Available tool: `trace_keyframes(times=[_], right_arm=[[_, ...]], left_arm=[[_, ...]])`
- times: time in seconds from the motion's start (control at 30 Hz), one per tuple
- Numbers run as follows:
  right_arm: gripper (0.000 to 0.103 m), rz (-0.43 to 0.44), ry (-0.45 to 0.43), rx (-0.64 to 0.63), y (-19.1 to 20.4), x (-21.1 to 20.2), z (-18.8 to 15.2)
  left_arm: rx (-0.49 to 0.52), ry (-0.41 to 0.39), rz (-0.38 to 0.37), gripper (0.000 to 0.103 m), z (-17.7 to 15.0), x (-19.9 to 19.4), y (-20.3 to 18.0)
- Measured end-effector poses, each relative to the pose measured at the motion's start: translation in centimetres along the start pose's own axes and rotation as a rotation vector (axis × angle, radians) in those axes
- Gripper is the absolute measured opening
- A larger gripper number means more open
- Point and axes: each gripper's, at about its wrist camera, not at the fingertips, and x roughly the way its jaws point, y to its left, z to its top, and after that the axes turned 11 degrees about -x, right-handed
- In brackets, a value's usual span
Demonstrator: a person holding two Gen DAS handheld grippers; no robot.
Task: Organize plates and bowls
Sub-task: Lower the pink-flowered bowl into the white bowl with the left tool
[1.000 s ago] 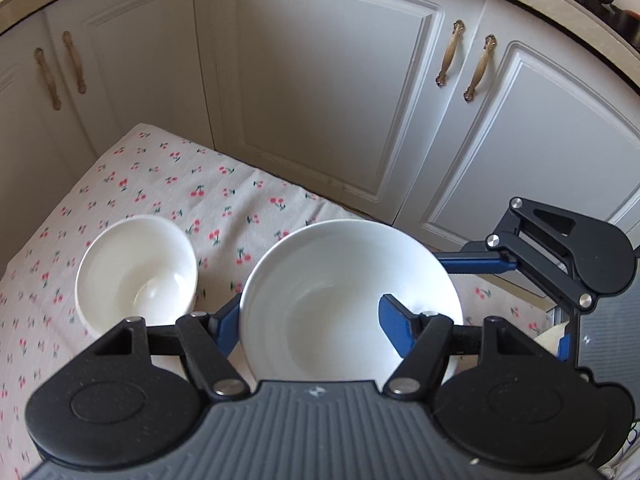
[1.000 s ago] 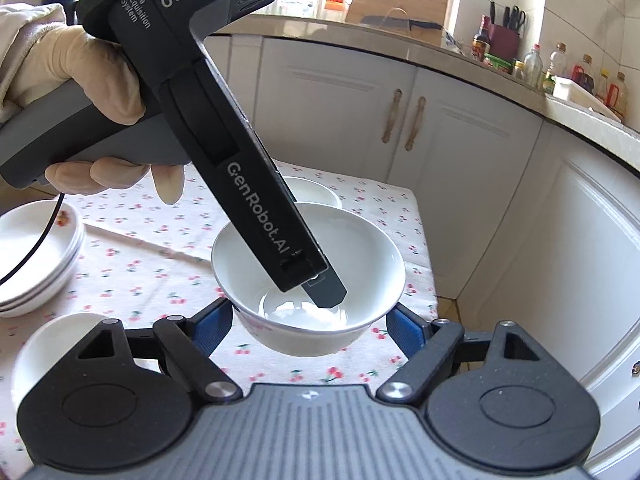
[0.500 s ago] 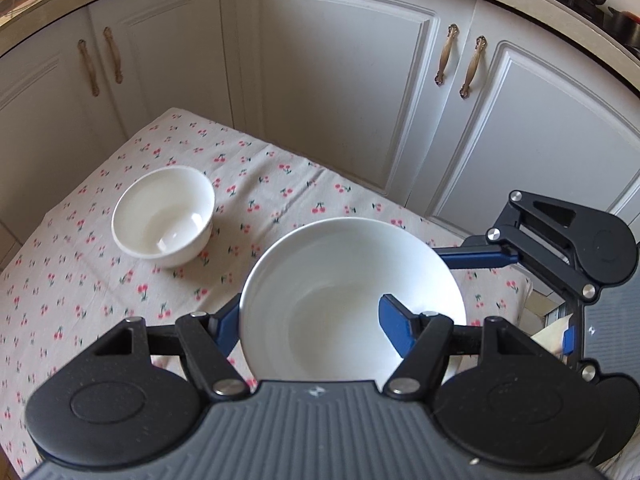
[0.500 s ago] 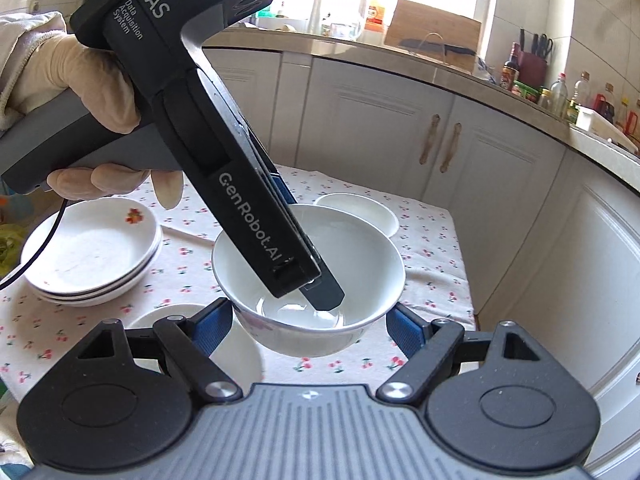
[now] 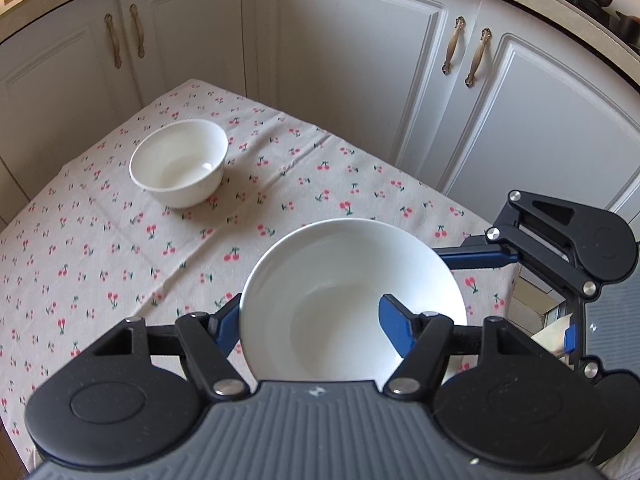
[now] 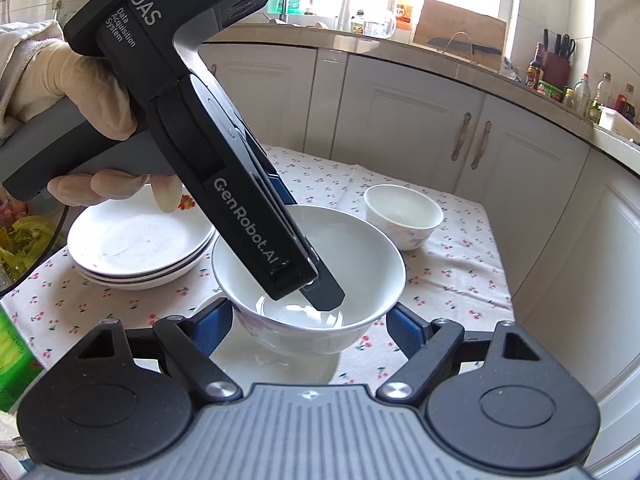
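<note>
A large white bowl (image 5: 340,280) hangs above the cherry-print tablecloth (image 5: 100,260), and both grippers grip it. My left gripper (image 5: 310,306) is shut on it, one blue finger outside the left wall and the other inside. In the right wrist view that inner finger (image 6: 324,296) reaches the bowl's bottom. My right gripper (image 6: 310,312) is shut on the bowl (image 6: 360,264), a pad against each side of its lower body. A small white bowl (image 5: 176,168) stands farther back, to the right in the right wrist view (image 6: 404,216). Several stacked white plates (image 6: 136,248) sit at the left.
A white dish (image 6: 280,364) lies under the held bowl. A gloved hand (image 6: 80,80) holds the left gripper's handle. White cabinets (image 5: 360,80) close in behind the table's far edge. A green carton (image 6: 12,360) stands at the near left.
Both grippers have carried the large bowl across the table together. The small bowl now lies farther from the left gripper. The plate stack has come closer to the middle of the right view.
</note>
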Motion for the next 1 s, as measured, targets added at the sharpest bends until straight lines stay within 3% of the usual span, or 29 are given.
trace_keyframes(times=[0.4,1.0], right_arm=[[0.087,0.040,0.047,0.011,1.5,0.6,-1.0],[0.087,0.086,0.075,0.040,1.2,1.2,-1.5]], left_arm=[[-0.011,0.022,-0.012,0.069,-2.2,0.6,0.3],[0.008,0.049,-0.006,0.069,-2.7,1.4,0.2]])
